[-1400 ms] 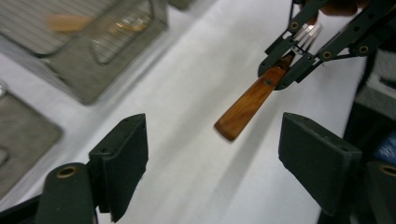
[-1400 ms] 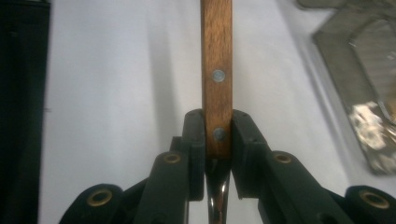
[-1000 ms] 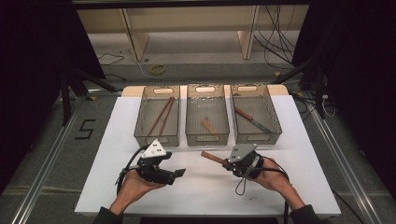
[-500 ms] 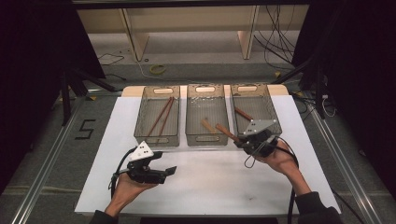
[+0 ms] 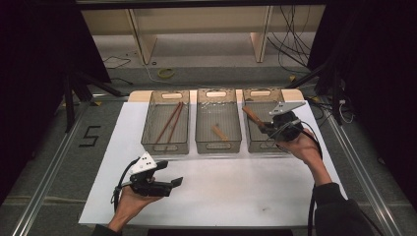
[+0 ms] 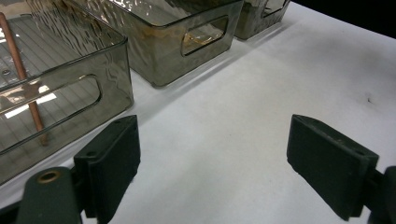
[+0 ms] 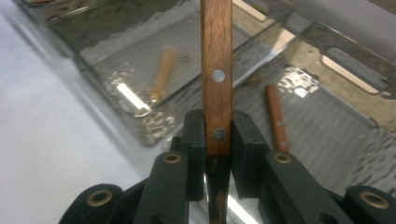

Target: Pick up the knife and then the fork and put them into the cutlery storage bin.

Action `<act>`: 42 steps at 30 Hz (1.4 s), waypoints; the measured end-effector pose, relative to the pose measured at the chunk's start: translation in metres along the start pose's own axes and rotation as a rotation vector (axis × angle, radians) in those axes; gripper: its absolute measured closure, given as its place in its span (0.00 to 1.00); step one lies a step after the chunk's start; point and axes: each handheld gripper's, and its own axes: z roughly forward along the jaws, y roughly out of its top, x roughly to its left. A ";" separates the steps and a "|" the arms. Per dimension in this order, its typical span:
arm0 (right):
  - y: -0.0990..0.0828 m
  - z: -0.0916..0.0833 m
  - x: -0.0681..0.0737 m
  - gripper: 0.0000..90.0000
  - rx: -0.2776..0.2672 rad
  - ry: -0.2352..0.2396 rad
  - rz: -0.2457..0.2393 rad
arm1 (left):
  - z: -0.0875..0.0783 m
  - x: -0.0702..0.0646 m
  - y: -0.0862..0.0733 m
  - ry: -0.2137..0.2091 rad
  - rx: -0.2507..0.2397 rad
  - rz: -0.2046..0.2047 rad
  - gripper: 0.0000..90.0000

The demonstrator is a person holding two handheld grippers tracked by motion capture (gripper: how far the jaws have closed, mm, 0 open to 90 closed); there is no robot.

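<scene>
Left of the three smoked clear-plastic bins (image 5: pixel 218 145), the left gripper (image 5: pixel 176 182) is idling, jaws apart and empty. The right gripper (image 5: pixel 265 128), clamping a riveted wooden-handled knife (image 7: pixel 216 84), is now hanging over the rightmost bin after lifting from the white tabletop (image 5: pixel 231 187), likely ready to drop it.
</scene>
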 end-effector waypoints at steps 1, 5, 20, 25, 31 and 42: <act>0.001 0.001 -0.003 0.87 0.005 -0.003 0.011 | 0.000 0.000 -0.001 -0.001 -0.002 0.001 0.19; 0.005 0.006 -0.016 0.87 0.017 -0.024 0.038 | 0.001 0.000 -0.003 -0.004 0.001 0.005 0.18; 0.019 0.037 -0.039 0.87 0.071 -0.085 0.101 | -0.001 0.000 -0.005 0.011 -0.029 0.014 0.18; 0.020 0.043 -0.047 0.87 0.077 -0.095 0.132 | -0.001 0.000 -0.006 0.006 -0.026 0.015 0.18; 0.021 0.047 -0.055 0.86 0.080 -0.109 0.160 | 0.000 0.000 -0.006 0.006 -0.022 0.019 0.18; 0.021 0.058 -0.063 0.86 0.103 -0.121 0.205 | 0.000 0.000 -0.006 0.011 -0.024 0.023 0.17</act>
